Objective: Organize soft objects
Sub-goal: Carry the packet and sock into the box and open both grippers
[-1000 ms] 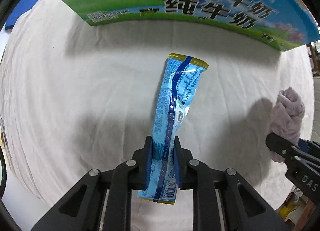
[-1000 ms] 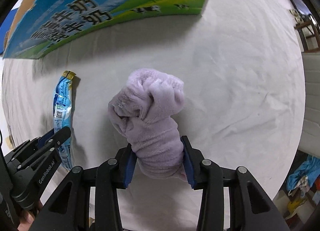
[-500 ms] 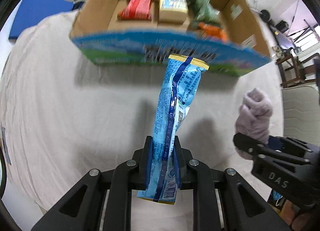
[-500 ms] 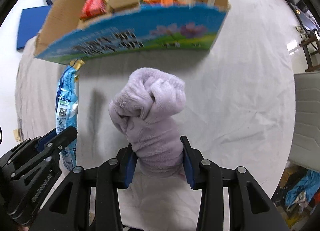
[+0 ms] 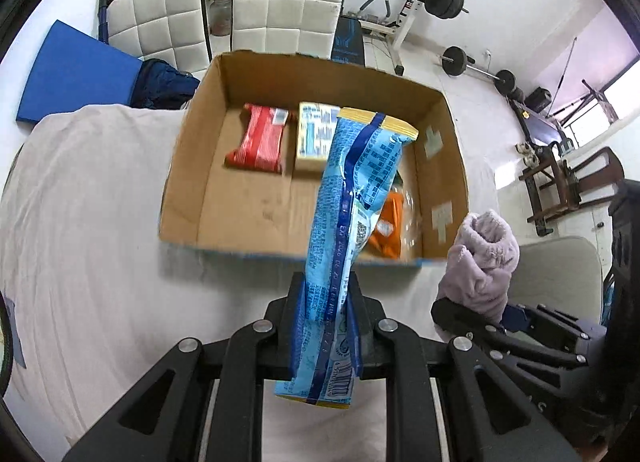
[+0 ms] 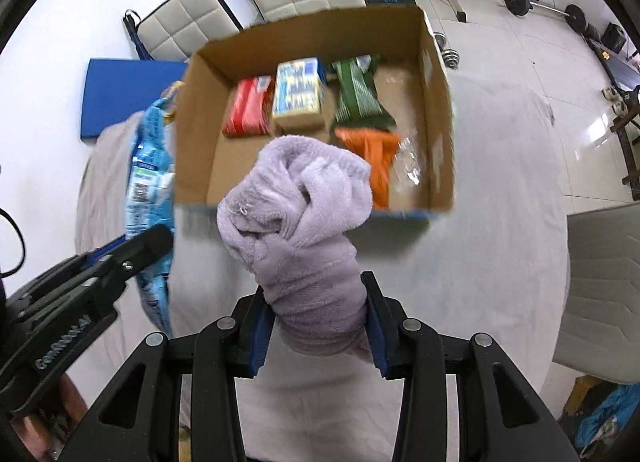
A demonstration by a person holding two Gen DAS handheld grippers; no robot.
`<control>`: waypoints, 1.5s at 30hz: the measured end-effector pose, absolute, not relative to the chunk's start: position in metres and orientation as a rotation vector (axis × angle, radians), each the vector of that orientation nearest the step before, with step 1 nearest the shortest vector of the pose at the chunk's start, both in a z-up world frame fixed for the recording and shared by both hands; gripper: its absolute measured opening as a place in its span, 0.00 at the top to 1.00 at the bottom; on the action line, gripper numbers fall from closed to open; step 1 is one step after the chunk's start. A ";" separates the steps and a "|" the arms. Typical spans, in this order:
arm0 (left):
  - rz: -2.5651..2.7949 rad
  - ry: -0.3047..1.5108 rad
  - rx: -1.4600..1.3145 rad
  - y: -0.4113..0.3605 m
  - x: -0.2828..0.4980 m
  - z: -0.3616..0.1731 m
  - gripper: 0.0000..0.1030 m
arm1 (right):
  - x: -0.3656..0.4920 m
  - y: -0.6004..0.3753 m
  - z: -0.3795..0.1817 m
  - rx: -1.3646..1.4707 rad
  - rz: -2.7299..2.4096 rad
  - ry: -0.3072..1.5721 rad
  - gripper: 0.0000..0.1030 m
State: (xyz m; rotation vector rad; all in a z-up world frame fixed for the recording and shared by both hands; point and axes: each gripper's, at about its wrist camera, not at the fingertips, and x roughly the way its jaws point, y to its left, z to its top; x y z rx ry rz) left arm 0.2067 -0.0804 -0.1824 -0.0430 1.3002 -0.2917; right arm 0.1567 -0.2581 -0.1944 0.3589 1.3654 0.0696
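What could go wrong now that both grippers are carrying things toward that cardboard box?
The blue snack bag is pinched only near its bottom end, so its long free top could flop or catch the cardboard box on its rim. The lilac towel bulges above the right gripper, so it might unroll when released. The left gripper sits close beside the right one; they could bump over the box.

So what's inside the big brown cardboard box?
Inside the brown cardboard box lie a red packet, a yellow-blue carton, a green striped packet, an orange packet and clear plastic wrap. The purple towel hides some floor.
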 end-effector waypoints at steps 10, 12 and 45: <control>-0.265 1.405 -0.117 -0.076 0.294 -0.219 0.85 | 0.243 -0.251 -0.216 0.433 0.050 1.403 0.59; -0.255 1.425 -0.108 -0.076 0.306 -0.228 0.85 | 0.258 -0.249 -0.229 0.450 0.042 1.427 0.59; -0.166 1.552 0.064 -0.066 0.329 -0.297 0.71 | 0.304 -0.225 -0.330 0.295 -0.007 1.578 0.31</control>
